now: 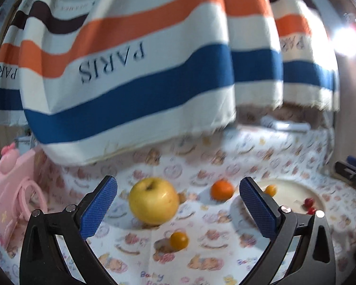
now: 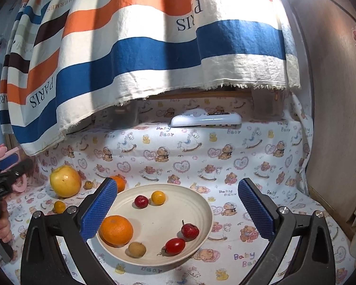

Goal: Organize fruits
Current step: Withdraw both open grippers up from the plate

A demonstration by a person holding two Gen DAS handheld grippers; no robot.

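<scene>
My left gripper (image 1: 178,182) is open and empty, just short of a yellow apple (image 1: 153,203) that lies on the bear-print cloth. A small orange (image 1: 222,190) lies to the apple's right and a small yellow tomato (image 1: 179,239) in front of it. My right gripper (image 2: 178,182) stands open, also empty, above a cream plate (image 2: 201,204). The plate holds a large orange (image 2: 116,230), a brown longan-like fruit (image 2: 137,249), a red tomato (image 2: 175,245), two small red fruits (image 2: 189,230) and a yellow tomato (image 2: 158,197). Left of the plate lie the apple (image 2: 65,181) and another yellow tomato (image 2: 59,206).
A striped cloth marked PARIS (image 1: 135,71) hangs over the back of the table. A white remote-like device (image 2: 206,118) lies at the back. A pink toy (image 1: 11,190) stands at the left edge. A wooden wall (image 2: 332,118) closes the right side. A hand (image 2: 2,228) holds the left gripper.
</scene>
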